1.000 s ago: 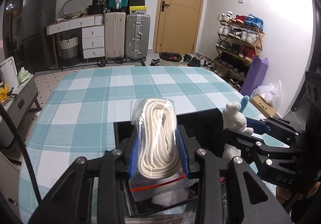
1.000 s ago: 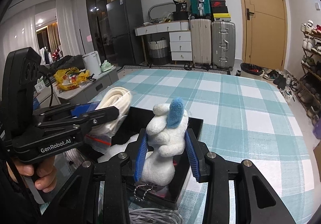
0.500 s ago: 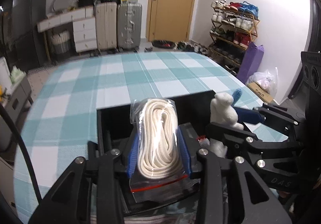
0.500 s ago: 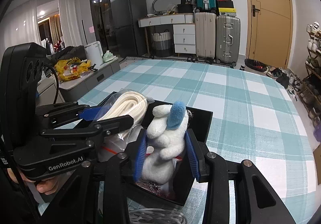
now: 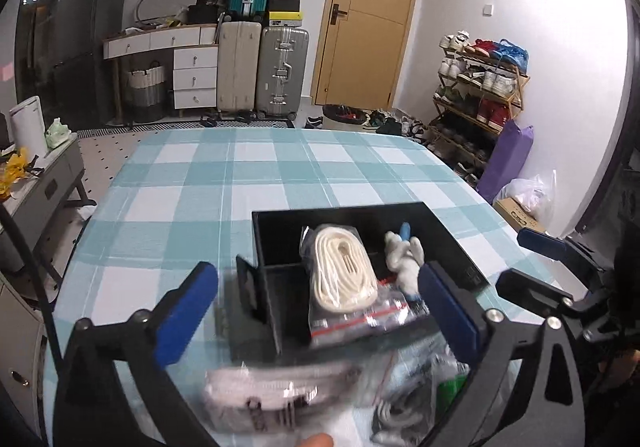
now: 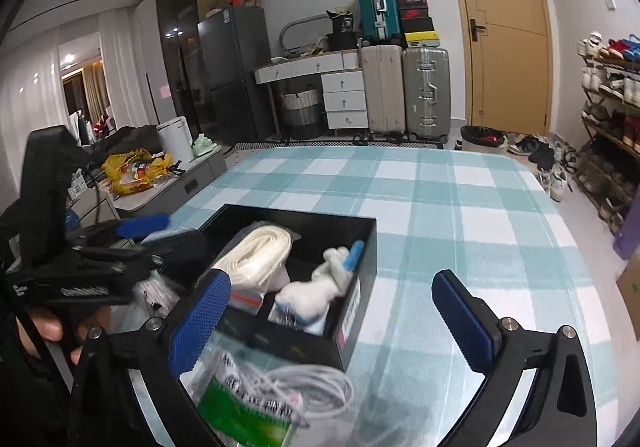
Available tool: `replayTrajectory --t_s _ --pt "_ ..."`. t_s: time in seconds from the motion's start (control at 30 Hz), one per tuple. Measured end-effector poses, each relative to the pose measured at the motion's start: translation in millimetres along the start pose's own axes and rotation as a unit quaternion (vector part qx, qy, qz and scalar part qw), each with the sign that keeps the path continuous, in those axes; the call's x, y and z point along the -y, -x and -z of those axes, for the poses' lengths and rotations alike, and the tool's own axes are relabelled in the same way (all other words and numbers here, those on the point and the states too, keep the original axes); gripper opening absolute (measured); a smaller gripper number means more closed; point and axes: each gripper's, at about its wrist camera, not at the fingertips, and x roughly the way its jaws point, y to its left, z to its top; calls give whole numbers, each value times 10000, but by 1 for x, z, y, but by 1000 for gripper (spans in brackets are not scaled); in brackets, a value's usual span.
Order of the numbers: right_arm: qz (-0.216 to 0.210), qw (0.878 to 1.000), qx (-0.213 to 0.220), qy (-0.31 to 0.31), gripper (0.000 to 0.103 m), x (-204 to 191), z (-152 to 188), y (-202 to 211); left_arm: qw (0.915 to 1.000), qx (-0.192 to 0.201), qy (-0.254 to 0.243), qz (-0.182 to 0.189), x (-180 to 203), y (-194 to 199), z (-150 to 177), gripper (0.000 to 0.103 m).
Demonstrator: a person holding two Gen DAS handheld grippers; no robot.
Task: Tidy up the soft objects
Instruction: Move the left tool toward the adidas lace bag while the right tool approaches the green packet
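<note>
A black box (image 5: 276, 231) (image 6: 366, 247) stands on the checked tablecloth. In it lie a bagged coil of white rope (image 5: 344, 275) (image 6: 260, 251) and a white plush toy with a blue ear (image 5: 404, 259) (image 6: 316, 291). My left gripper (image 5: 316, 307) is open and empty, pulled back above the box's near side. My right gripper (image 6: 332, 323) is open and empty, just in front of the box. Each gripper shows in the other's view, the right one (image 5: 536, 259) beside the box and the left one (image 6: 132, 243) at its left.
Bagged white cables (image 6: 288, 387) and a blurred clear bag (image 5: 280, 395) lie on the table in front of the box. The green-checked tablecloth (image 5: 240, 183) stretches beyond. Suitcases, a drawer unit, a door and a shoe rack stand behind the table.
Both grippers opened and drew back. The bagged rope and the plush toy were let go and now lie in the black box.
</note>
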Motion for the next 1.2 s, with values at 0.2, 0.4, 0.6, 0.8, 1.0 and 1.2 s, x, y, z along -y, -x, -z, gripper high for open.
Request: replayTrajectory --t_s 0.2,0.4,0.6,0.8,1.0,1.2 --pt "37 9998 -103 -155 102 -4 16 13 9992 127 -227 -307 7 26 16 103" --pt "-66 9981 -278 -555 102 -8 32 13 9987 58 -230 -461 5 31 31 103" --pt "-138 9974 -499 -499 102 -22 43 10 9981 -16 -179 -585 3 33 46 103" --pt "-208 9964 -717 -406 102 -35 51 2 9974 -23 -124 -707 0 33 59 103" --pt "-280 9924 -968 -707 102 -31 57 -4 9973 -70 -152 -713 1 30 69 103" --pt "-264 9906 -1129 -725 102 -34 60 -10 9976 -182 62 -668 -8 28 74 103"
